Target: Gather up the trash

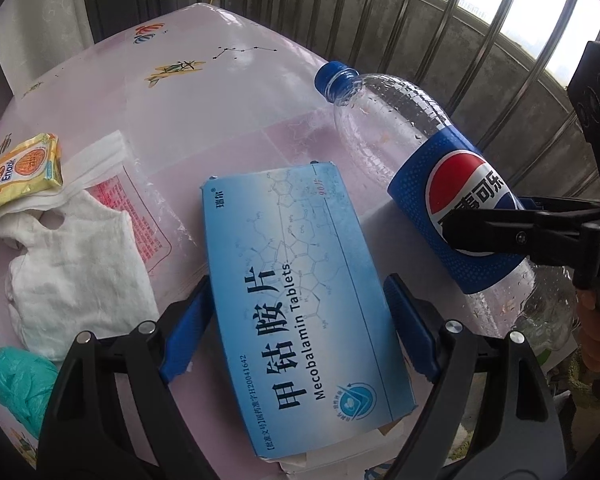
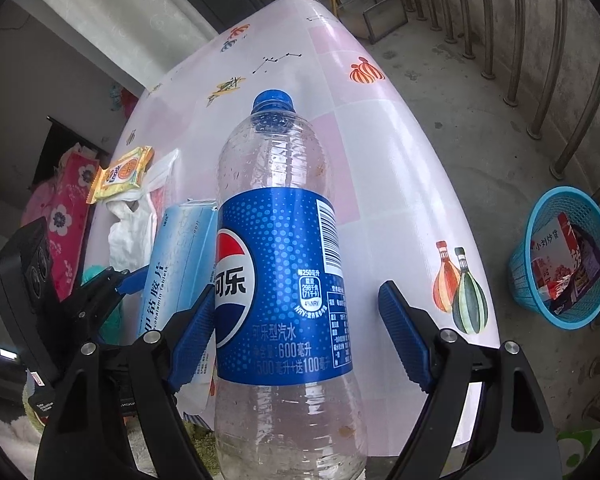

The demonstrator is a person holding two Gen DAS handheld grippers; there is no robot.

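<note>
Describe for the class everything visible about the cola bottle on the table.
The cola bottle is clear plastic, empty but for droplets inside, with a blue cap and a blue wrap label bearing a red, white and blue roundel. It lies on the pink patterned table beside the blue tablet box, between the right gripper's open jaws.

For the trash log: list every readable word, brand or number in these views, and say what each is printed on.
"Mecobalamin Tablets", "甲钴胺片": blue medicine box.
"可乐", "600毫升", "送100毫升": label of the empty Pepsi bottle.
"Enaak": yellow snack packet.
"小刘炒货": package in the blue basket.
Too small or blurred: the box's approval number, the bottle's nutrition panel and barcode digits, the red print on the plastic sheet.
</note>
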